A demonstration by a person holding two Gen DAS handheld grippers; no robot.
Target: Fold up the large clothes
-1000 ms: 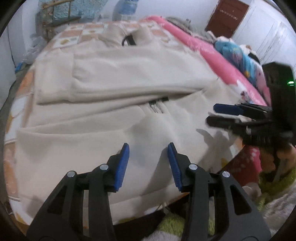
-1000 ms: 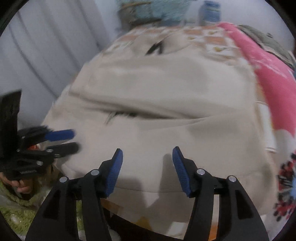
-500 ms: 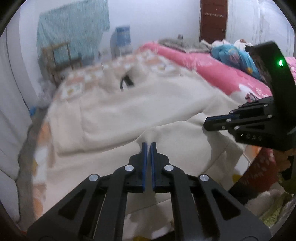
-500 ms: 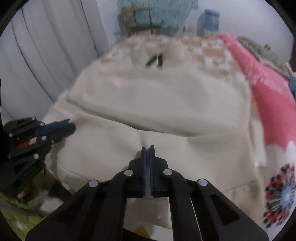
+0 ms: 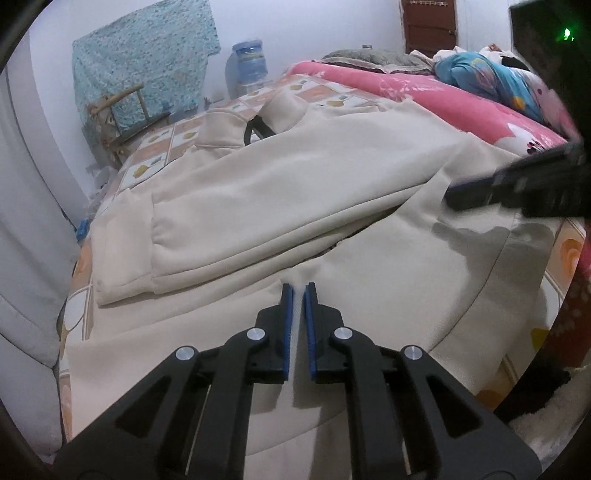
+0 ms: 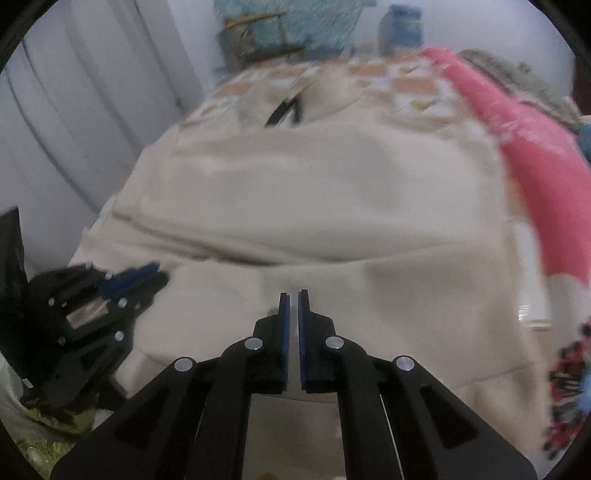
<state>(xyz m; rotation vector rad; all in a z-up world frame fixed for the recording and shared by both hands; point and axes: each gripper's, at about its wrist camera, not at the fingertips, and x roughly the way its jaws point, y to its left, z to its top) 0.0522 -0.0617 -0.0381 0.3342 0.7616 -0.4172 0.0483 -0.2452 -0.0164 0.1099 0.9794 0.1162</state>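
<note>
Both the left gripper (image 5: 299,325) and right gripper (image 6: 291,328) pinch the cream hoodie's (image 5: 295,177) near hem at the bed's (image 5: 321,92) near edge, its length running away toward the far edge.

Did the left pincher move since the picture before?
Yes. The left gripper tipped upward: the water jug by the far wall now sits lower in its view, and its jaws have closed on the cream garment.

bed (image 5: 325,96) | white wall (image 5: 303,26) | brown door (image 5: 430,27) | grey curtain (image 6: 96,96)

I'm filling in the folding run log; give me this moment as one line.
left hand-held gripper: shut on cream garment | right hand-held gripper: shut on cream garment | garment: spread on bed
</note>
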